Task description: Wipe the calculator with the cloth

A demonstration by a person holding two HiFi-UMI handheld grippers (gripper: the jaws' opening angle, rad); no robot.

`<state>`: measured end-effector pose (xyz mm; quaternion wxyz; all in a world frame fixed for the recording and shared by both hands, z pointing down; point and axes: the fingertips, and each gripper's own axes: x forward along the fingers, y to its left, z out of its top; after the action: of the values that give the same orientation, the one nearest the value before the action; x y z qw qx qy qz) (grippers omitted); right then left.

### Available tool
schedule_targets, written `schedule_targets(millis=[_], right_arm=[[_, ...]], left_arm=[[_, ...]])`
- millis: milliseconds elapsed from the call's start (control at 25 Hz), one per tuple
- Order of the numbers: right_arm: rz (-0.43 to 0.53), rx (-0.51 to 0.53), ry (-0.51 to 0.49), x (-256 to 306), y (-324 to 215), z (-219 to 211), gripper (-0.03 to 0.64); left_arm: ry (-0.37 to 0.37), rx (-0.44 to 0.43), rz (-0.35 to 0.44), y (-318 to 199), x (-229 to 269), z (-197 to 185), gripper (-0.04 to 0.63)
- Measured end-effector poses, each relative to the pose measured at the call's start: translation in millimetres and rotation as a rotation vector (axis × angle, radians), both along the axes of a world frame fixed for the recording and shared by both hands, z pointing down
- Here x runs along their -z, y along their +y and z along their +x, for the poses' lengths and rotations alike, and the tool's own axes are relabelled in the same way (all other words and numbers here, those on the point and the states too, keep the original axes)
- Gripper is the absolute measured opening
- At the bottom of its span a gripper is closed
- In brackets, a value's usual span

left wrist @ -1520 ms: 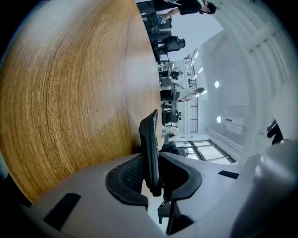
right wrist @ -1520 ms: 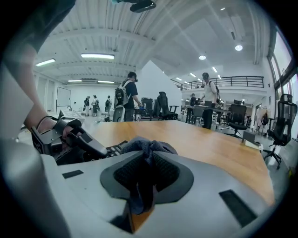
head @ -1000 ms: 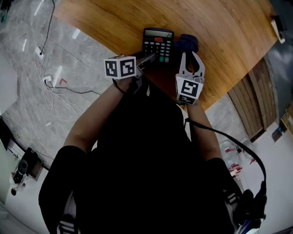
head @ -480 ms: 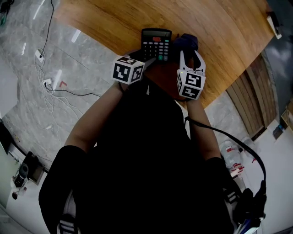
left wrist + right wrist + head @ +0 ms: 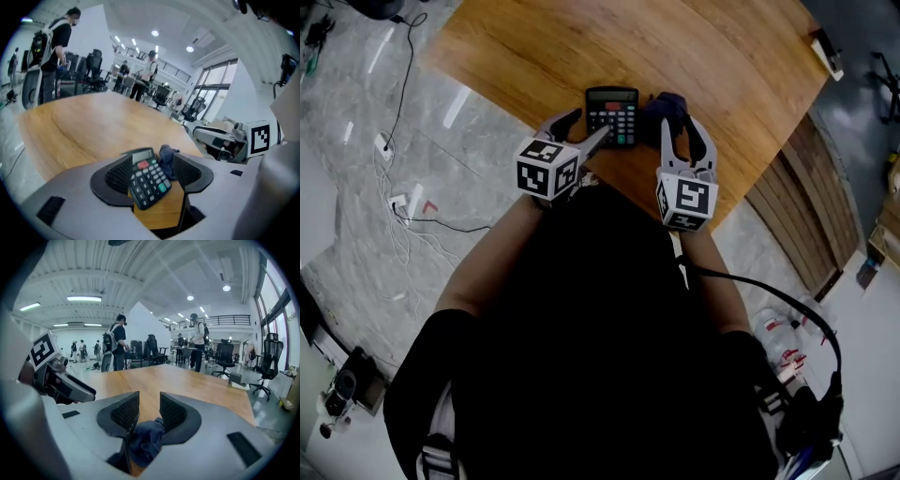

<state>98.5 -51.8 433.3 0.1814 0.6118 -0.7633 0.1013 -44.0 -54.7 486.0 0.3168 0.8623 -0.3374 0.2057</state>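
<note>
Left gripper (image 5: pixel 589 124), right gripper (image 5: pixel 682 131): jaws apart, just been opening, gripping nothing
Calculator (image 5: pixel 613 114) and cloth (image 5: pixel 667 105) lie side by side on table (image 5: pixel 722 56), below the jaws

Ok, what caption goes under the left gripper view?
Open left gripper facing the calculator and blue cloth on the wooden table.

- Bright, even light from ceiling lamps (image 5: pixel 84 298) and tall windows (image 5: pixel 213 79) fills both gripper views.
- Strong fisheye bending and dark corners ring those views.
- The head view is sharp; white glare streaks the floor (image 5: pixel 455 106).
</note>
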Motion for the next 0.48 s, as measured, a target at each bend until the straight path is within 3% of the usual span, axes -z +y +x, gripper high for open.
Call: schedule_targets(millis=[80,200,240,400,480], right_arm=[[0.066,0.027,-0.016,25,0,-15,0.119],[0.158,0.05,-0.054,54,1,-38,0.041],[0.179,0.061,-0.071,60,2,-46,0.024],[0.155,0.086,-0.208,58,7,-72,0.015],[0.158,0.088,-0.218,58,12,-80,0.015]], left_arm=[[0.011,-0.002,0.141,-5,36,1,0.26],[0.019,-0.001,0.358,-8,81,1,0.052],[0.034,0.002,0.408,-7,92,1,0.01],[0.089,0.01,0.548,3,115,2,0.006],[0.085,0.0,0.593,7,118,0,0.006]])
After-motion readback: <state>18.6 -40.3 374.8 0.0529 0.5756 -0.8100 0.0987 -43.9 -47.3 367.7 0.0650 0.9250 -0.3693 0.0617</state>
